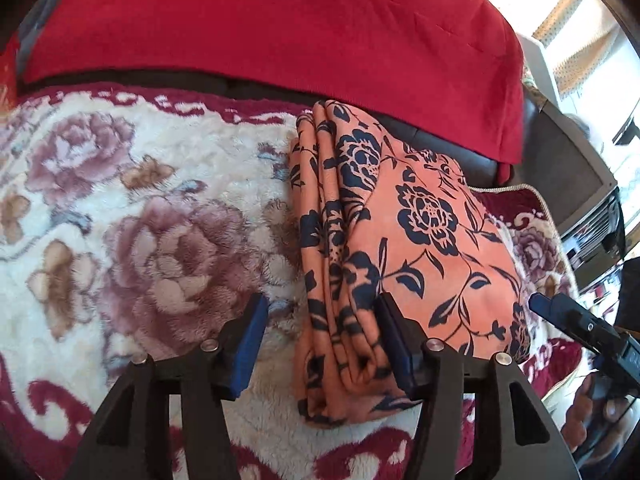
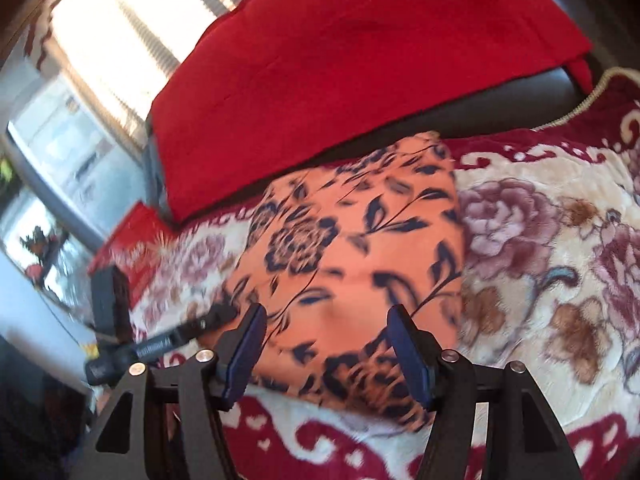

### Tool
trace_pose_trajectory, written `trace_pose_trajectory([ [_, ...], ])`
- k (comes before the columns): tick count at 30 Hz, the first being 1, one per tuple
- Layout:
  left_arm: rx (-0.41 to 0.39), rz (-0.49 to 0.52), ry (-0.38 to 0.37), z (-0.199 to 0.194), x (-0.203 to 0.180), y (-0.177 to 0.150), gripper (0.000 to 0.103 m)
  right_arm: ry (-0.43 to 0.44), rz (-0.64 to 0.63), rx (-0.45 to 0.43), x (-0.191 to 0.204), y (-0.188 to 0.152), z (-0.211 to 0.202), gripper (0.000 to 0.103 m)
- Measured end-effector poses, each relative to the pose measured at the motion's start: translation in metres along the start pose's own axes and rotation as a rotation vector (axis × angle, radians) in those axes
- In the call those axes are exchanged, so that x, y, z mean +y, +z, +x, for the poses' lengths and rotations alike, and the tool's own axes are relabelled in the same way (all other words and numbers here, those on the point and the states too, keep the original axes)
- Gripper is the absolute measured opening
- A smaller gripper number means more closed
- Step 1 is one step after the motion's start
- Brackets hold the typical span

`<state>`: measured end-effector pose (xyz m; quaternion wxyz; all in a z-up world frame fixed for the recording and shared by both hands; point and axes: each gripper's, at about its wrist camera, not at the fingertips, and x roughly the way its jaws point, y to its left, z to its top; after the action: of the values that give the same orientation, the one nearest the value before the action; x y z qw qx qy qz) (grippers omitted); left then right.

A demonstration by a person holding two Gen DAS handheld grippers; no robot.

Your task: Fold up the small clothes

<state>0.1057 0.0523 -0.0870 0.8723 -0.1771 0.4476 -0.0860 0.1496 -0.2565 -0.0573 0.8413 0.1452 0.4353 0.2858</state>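
An orange garment with a dark blue flower print (image 1: pixel 432 240) lies folded in several layers on a fleece blanket. Its stacked fold edges face left in the left wrist view. My left gripper (image 1: pixel 322 314) is open low over the garment's near left edge: one pad is over the blanket, the other over the cloth, and neither presses on it. In the blurred right wrist view my right gripper (image 2: pixel 326 316) is open above the garment's (image 2: pixel 344 248) near edge with nothing pinched. The right gripper's fingers (image 1: pixel 560 310) show at the far right, beside the garment.
The cream and maroon flowered blanket (image 1: pixel 140 220) covers the seat. A red cloth (image 1: pixel 280 20) drapes over the dark backrest behind the garment. A grey appliance (image 1: pixel 592 220) stands off the right end. A red box (image 2: pixel 136 240) lies near the bright window side.
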Motion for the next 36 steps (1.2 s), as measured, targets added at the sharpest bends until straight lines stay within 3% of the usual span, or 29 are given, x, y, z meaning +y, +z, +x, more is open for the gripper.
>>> trace_pose_trajectory([
  [3,-0.010,0.013,0.016,-0.004,0.000,-0.006,0.057,-0.002,0.000,0.017,0.005,-0.008,0.009,0.073],
  [8,-0.016,0.016,0.022,-0.005,0.000,-0.012,0.058,-0.041,0.044,0.069,-0.002,-0.020,0.035,0.073],
  [16,-0.018,0.031,0.022,-0.004,0.001,-0.014,0.060,0.002,0.008,0.029,0.020,0.009,0.024,0.073],
  [20,-0.023,0.045,0.027,-0.003,0.002,-0.014,0.064,0.058,0.060,0.067,0.020,0.042,0.044,0.075],
  [27,-0.023,0.026,-0.005,0.000,0.009,-0.017,0.065,0.206,0.198,0.173,0.030,0.102,0.118,0.075],
  [32,-0.013,0.015,-0.006,-0.001,0.010,-0.019,0.065,0.283,0.220,0.339,0.050,0.096,0.189,0.076],
  [36,-0.008,0.016,-0.024,-0.010,0.011,-0.021,0.065,0.334,0.186,0.314,0.062,0.086,0.177,0.076],
])
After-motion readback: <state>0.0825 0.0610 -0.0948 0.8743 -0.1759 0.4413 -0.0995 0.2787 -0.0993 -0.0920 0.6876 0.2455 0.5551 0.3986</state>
